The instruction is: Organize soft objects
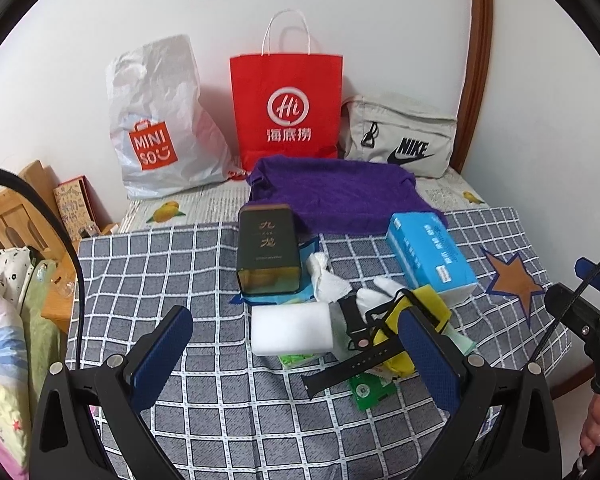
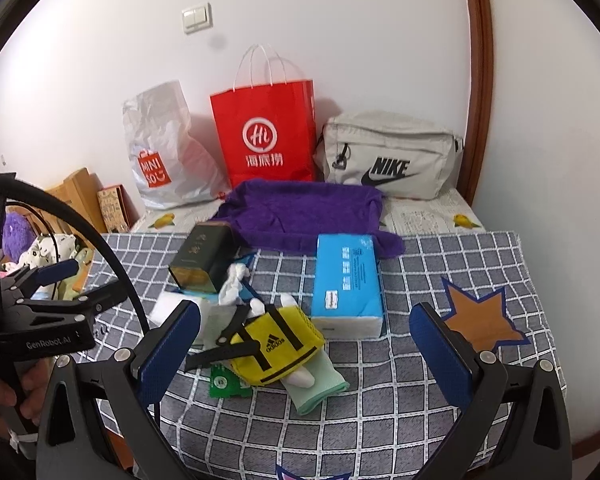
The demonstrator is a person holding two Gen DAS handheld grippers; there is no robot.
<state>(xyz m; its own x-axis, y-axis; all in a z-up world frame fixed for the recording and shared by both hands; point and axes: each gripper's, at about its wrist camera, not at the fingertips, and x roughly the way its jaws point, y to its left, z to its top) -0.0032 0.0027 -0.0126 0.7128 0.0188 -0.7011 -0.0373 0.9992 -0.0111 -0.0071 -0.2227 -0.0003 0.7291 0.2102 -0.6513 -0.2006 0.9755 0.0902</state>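
Both the left gripper [image 1: 296, 354] and right gripper [image 2: 306, 338] hover open over the cloth [image 1: 204, 264], holding nothing, near the sponge [image 1: 292, 330] and yellow bag [image 2: 278, 342].

Soft, even indoor light, fairly bright. The bags [image 1: 286, 104] cast faint shadows to the right on the wall [image 1: 380, 20], so the source probably sits left. Strong fisheye bending, black corners; detail slightly soft, no glare.

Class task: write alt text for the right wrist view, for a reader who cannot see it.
An open right gripper hovers over a checked cloth holding a yellow pouch, blue tissue pack and dark tin; a purple towel and three bags line the wall.
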